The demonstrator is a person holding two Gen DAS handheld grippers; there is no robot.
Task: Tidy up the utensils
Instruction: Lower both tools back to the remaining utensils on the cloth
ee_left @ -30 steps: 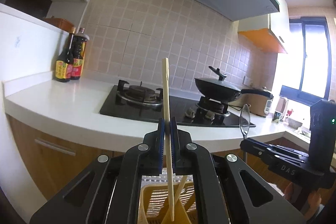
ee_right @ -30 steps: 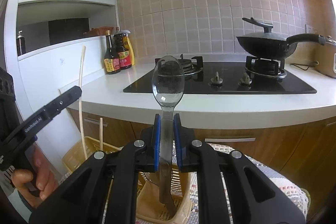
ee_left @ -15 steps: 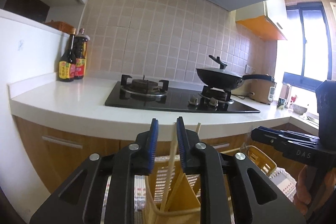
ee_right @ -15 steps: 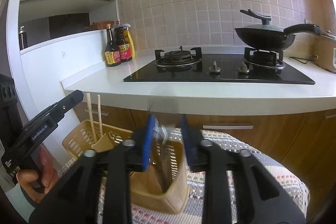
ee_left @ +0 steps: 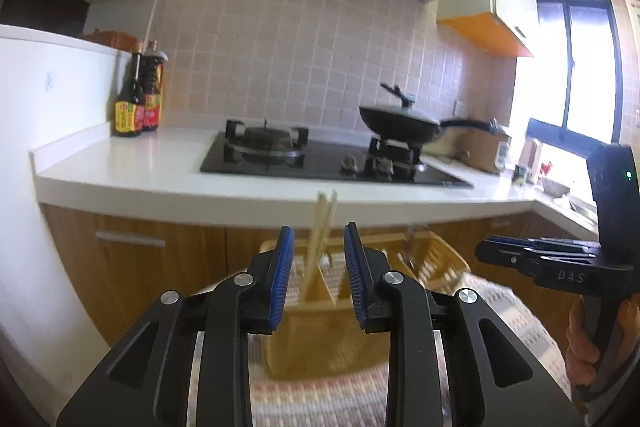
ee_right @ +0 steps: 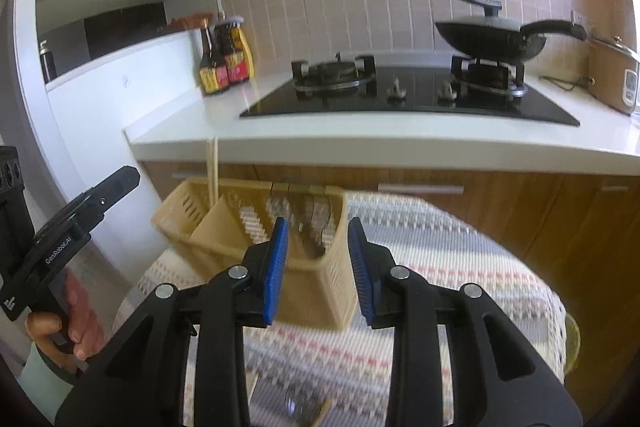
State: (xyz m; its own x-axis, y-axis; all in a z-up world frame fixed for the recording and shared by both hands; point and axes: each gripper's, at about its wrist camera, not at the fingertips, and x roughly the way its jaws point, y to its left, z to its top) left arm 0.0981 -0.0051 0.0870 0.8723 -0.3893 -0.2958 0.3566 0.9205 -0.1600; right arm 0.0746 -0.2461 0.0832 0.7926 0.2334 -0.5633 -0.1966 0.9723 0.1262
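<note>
While the left gripper [ee_left: 317, 269] spreads its fingers around nothing, two chopsticks [ee_left: 320, 239] stand just beyond them in the basket [ee_left: 436, 259]: light, stiff, slippery wood, best pinched mid-shaft.

From the right gripper [ee_right: 317, 269], fingers apart and empty, the basket [ee_right: 336, 291] sits just ahead on the cloth-covered surface [ee_right: 460, 267], chopsticks [ee_right: 212, 171] far left.

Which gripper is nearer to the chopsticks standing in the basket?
Left. The left gripper sits just in front of the chopsticks, jaws opening, not touching. The right gripper faces the basket's other end.
</note>
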